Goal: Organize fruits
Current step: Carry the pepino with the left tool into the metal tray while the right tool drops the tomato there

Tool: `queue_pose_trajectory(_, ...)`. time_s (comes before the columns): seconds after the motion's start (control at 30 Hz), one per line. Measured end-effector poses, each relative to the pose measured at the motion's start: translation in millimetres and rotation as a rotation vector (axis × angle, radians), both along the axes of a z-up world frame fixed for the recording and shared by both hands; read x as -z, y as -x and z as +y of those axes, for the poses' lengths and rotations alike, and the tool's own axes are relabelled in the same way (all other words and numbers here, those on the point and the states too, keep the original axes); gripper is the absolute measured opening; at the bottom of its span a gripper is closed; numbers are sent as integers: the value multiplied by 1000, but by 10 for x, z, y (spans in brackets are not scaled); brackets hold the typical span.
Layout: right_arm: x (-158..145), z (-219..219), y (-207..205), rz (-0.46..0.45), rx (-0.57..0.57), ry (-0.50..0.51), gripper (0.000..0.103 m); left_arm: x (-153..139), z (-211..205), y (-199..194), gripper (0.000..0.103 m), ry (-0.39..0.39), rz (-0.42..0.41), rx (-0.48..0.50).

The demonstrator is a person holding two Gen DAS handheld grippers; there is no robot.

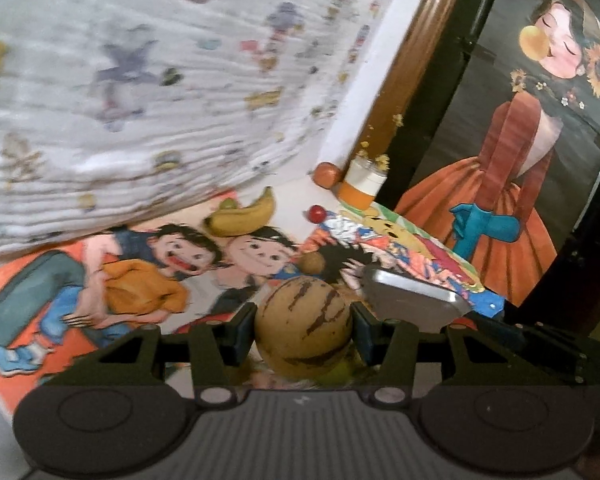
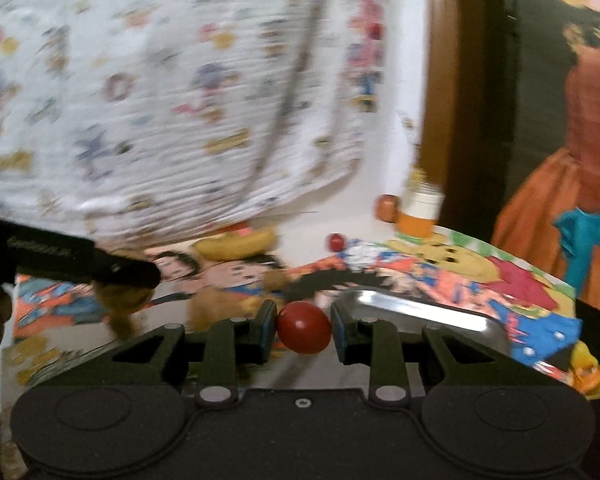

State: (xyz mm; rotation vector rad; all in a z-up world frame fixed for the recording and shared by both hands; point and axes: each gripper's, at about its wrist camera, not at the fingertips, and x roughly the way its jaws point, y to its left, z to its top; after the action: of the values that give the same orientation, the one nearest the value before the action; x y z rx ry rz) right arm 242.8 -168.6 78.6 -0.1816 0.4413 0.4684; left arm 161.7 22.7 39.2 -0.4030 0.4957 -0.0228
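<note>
My left gripper (image 1: 304, 328) is shut on a tan round melon with brown stripes (image 1: 304, 324), held above a cartoon-printed mat (image 1: 100, 280). My right gripper (image 2: 304, 326) is shut on a small dark red fruit (image 2: 304, 328). A metal tray (image 1: 412, 296) lies just right of the left gripper, and shows ahead-right in the right wrist view (image 2: 420, 308). On the mat farther off lie a banana (image 1: 248, 216), a small brown fruit (image 1: 312, 262), a red cherry-like fruit (image 1: 317, 213) and an orange-red fruit (image 1: 327, 174) by the wall. The left gripper's black body (image 2: 80, 260) shows at left in the right wrist view.
An orange-and-white jar (image 1: 362, 184) stands by the wooden post (image 1: 412, 72). A patterned white quilt (image 1: 140, 100) hangs over the left and back. A painting of a girl in an orange dress (image 1: 512, 200) leans at the right. A colourful printed sheet (image 2: 480, 276) lies under the tray.
</note>
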Motion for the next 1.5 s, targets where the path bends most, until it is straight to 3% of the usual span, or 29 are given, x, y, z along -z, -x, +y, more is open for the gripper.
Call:
queue_pose_trajectory(0.33,34,-543,-579,126,130,-112,32,-129,-622,-571,54,2,1,120)
queue_pose_trajectory(0.7,282,-850,-989,275,214,-182,32,89,-1070,-1030,54,-34,59,233)
queue_pose_trajectory(1.5,453,-845,-1052,325,264,-139,32,372,-1312,-1270,54,-106,164,303)
